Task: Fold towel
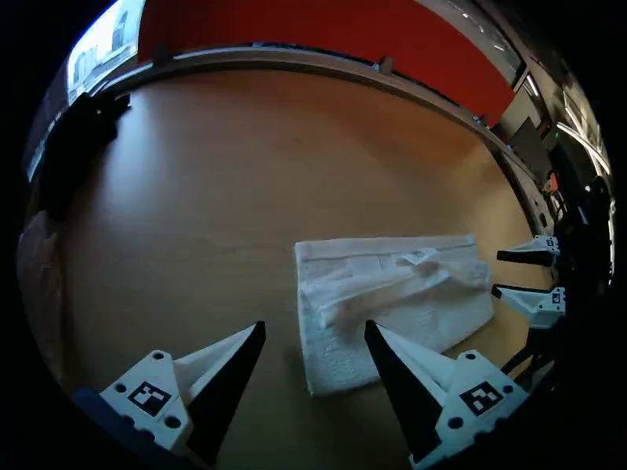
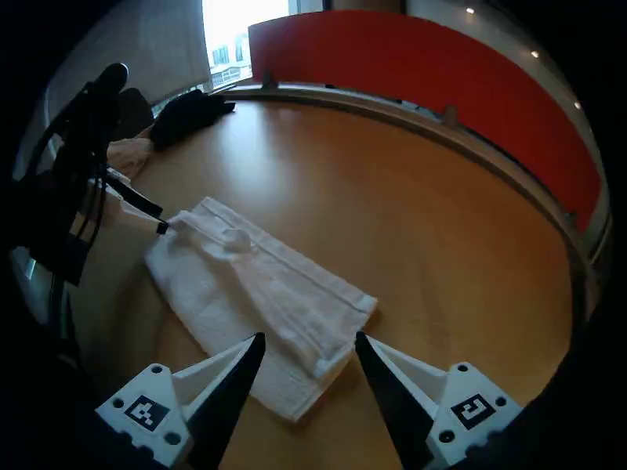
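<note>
Left gripper [image 1: 314, 325], right gripper [image 2: 309, 336] both wide open, empty; folded towel [image 1: 407, 313] just ahead, between them.

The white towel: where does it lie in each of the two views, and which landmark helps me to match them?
Left gripper view: the white towel lies low and right of centre, its near corner between the open left tongs.
Right gripper view: it runs slantwise from middle left down to the open right tongs.
Shared landmark: the red panel behind the far edge of the table.
</note>
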